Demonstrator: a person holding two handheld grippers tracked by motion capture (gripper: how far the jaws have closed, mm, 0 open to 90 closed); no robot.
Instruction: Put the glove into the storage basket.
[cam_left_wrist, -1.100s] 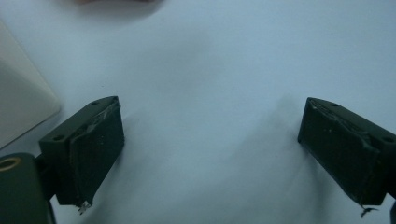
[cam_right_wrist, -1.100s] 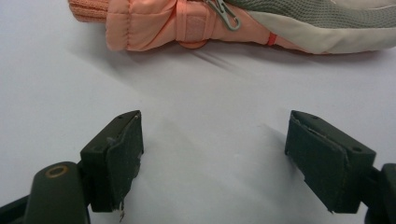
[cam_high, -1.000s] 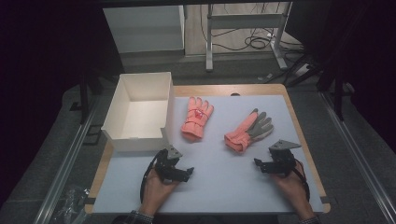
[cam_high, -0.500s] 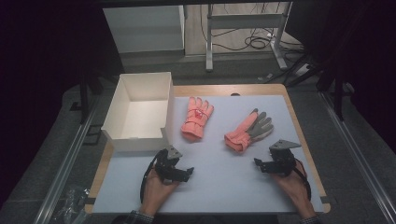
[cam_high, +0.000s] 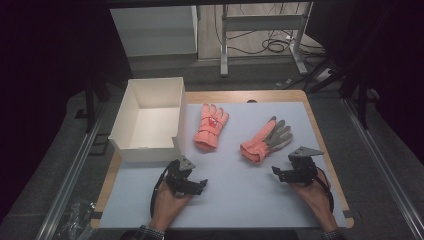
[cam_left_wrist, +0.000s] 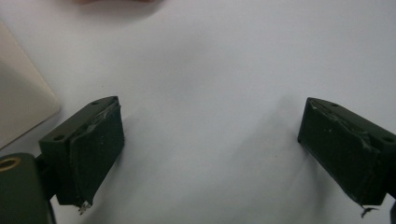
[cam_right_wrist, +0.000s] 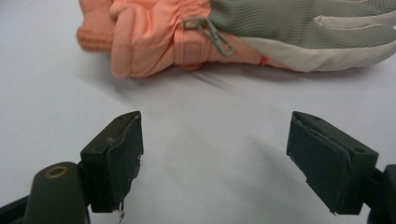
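- Nothing has moved since the earlier frames: both hands sit where they were, gloves and box too.
- L gripper (cam_high: 196, 186) rests low on the white mat (cam_high: 240, 200), near the front corner of the white box (cam_high: 131, 145); its jaws are spread wide w/ only bare mat between them.
- R gripper (cam_high: 280, 173) is parked just short of the right glove (cam_high: 266, 140); jaws spread wide as well, nothing pinched. From the right gripper view the glove's cuff (cam_right_wrist: 121, 37) lies straight ahead, apart from the pads.
- Right glove: palm up, grey mesh palm w/ pale patches, salmon cuff toward me, fingers pointing away and to the right. A small metal clip (cam_right_wrist: 212, 32) hangs at the wrist strap.
- Left glove (cam_high: 210, 126) lies back up, just beside the box, well apart from both grippers.
- Handling, my guess: padded fabric, light, soft, floppy. It'll sag and fold when lifted, not fragile, not slippery.
- Best hold, imo: the thick ribbed cuff, pinched across its edge; it's bulky enough to fill the jaws. I'd avoid the thin fingers and the clip, which could slip out.
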